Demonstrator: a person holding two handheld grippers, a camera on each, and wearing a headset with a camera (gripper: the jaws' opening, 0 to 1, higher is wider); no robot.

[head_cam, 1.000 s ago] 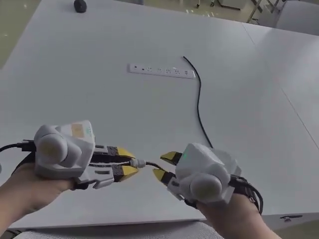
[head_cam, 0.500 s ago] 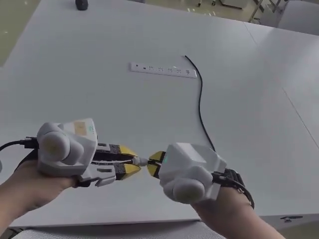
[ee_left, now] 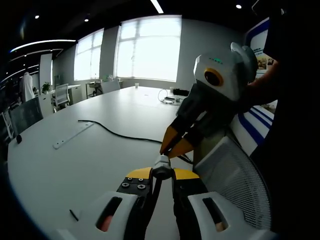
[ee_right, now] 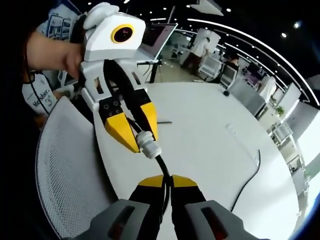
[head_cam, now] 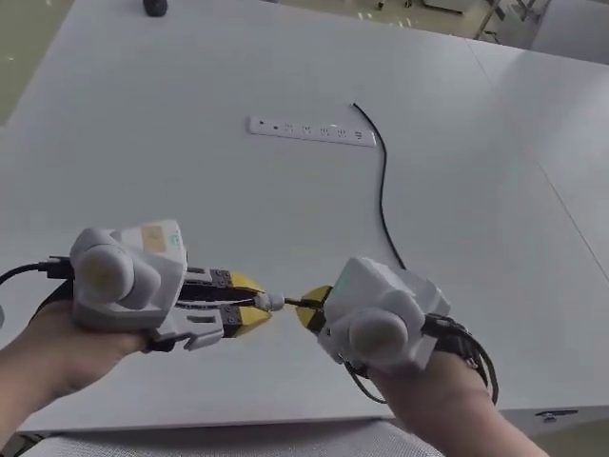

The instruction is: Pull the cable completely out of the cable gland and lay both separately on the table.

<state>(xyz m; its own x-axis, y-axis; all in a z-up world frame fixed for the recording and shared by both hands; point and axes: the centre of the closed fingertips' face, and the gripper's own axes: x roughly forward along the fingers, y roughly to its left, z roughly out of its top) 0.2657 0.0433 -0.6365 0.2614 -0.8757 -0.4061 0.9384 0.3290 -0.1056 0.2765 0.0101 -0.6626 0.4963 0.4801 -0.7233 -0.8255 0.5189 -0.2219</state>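
Note:
In the head view my left gripper point(head_cam: 255, 307) is shut on a small grey cable gland point(head_cam: 272, 303), held just above the table's near edge. A short black cable point(head_cam: 293, 304) runs out of the gland to my right gripper point(head_cam: 310, 310), which is shut on it. In the left gripper view the gland point(ee_left: 161, 164) sits between the yellow jaws of my left gripper point(ee_left: 161, 173). Just beyond it is the right gripper point(ee_left: 175, 145). The right gripper view shows the cable point(ee_right: 163, 165) clamped in my right gripper point(ee_right: 167, 180), with the gland point(ee_right: 148, 143) in the left gripper point(ee_right: 134, 131) above it.
A white power strip point(head_cam: 311, 132) lies mid-table. Its black cord point(head_cam: 383, 200) curves towards the near right. A small dark object point(head_cam: 155, 8) sits at the far left edge. A white mesh chair point(ee_right: 65, 165) stands under the grippers at the table's near edge point(head_cam: 238, 411).
My right gripper came in from the right, went from open to shut on the cable beside the gland, then drew back a little. More black cable now shows between the grippers.

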